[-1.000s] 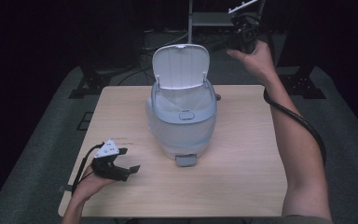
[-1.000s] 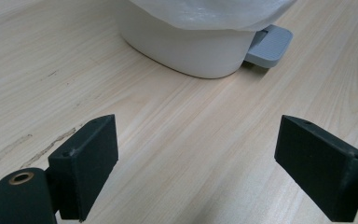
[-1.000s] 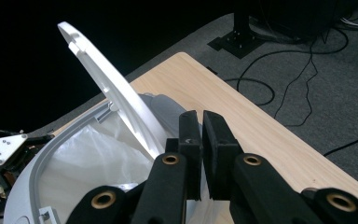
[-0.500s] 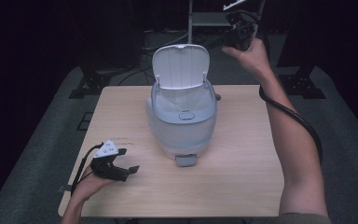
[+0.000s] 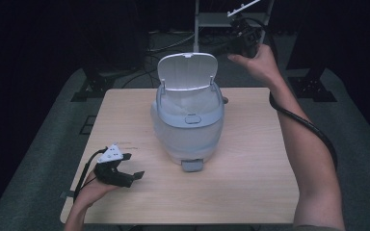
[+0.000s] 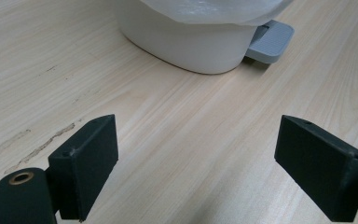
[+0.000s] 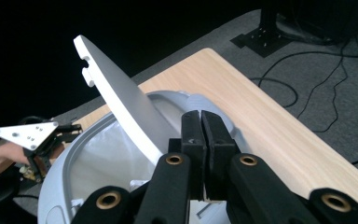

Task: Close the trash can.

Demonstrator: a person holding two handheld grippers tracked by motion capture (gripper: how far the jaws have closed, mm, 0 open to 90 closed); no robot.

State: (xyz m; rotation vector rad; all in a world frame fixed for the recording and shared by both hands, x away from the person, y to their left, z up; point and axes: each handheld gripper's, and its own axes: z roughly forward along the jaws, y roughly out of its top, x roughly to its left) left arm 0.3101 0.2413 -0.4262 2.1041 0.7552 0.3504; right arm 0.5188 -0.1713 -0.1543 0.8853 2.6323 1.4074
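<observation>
A white pedal bin (image 5: 187, 130) stands mid-table with its lid (image 5: 187, 71) tipped up and a white liner (image 5: 189, 100) inside; its grey pedal (image 5: 192, 165) faces the front edge. My left gripper (image 5: 134, 166) rests open on the wooden table (image 5: 250, 163) at front left, its jaws wide apart with nothing between them (image 6: 196, 172), aimed at the bin's base (image 6: 191, 42) and pedal (image 6: 270, 39). My right gripper (image 5: 241, 31) is held in the air behind and right of the bin. Its jaws (image 7: 201, 126) are pressed together, looking down past the raised lid (image 7: 116, 98) into the liner (image 7: 102, 163).
A metal stand (image 5: 221, 19) and loose cables (image 5: 173, 45) lie on the dark floor behind the table. Black stand feet (image 5: 96, 84) sit at the far left and another (image 5: 313, 89) at the far right. The right gripper's cable (image 5: 308, 127) hangs along the forearm.
The right hand has carried its gripper slightly up and to the left behind the bin. The left gripper and the bin have not moved.
</observation>
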